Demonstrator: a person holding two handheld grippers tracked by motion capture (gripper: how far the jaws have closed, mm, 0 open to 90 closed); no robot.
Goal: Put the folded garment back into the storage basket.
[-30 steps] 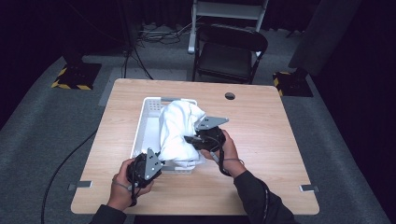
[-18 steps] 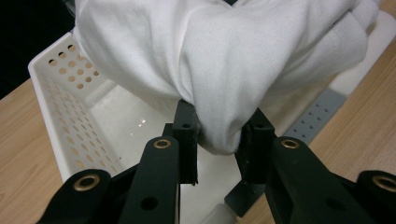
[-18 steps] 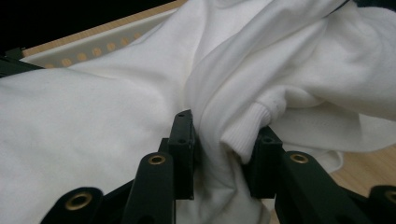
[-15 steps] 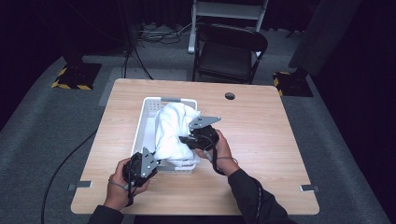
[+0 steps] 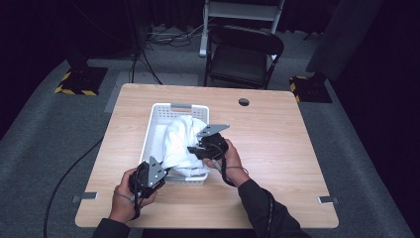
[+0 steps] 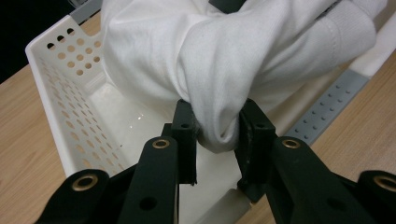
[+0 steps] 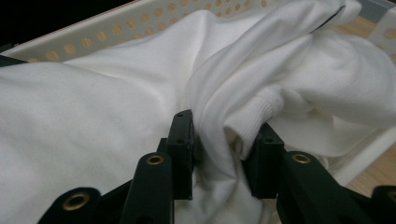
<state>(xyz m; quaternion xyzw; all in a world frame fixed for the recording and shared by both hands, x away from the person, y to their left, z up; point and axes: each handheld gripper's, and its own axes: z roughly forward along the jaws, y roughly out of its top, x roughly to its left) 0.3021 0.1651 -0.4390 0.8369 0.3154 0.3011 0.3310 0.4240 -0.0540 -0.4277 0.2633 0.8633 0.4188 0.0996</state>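
Dark studio floor surrounds a wooden table point(image 5: 277, 148) bearing a white perforated basket point(image 5: 153, 124). At the basket's near left corner, the left gripper point(image 6: 215, 135) is clenched on a bunched fold of the white garment point(image 5: 181, 144), which is heaped in the basket and lifted above its rim. Further right, over the basket's right side, the right gripper point(image 7: 224, 149) is clamped on the same garment near a ribbed cuff point(image 7: 254, 112)

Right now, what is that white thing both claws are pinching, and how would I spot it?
On the wooden table stands a white perforated basket. Bulging out of it is a bunched white garment with a ribbed cuff, the only soft thing there, pinched by both claws.
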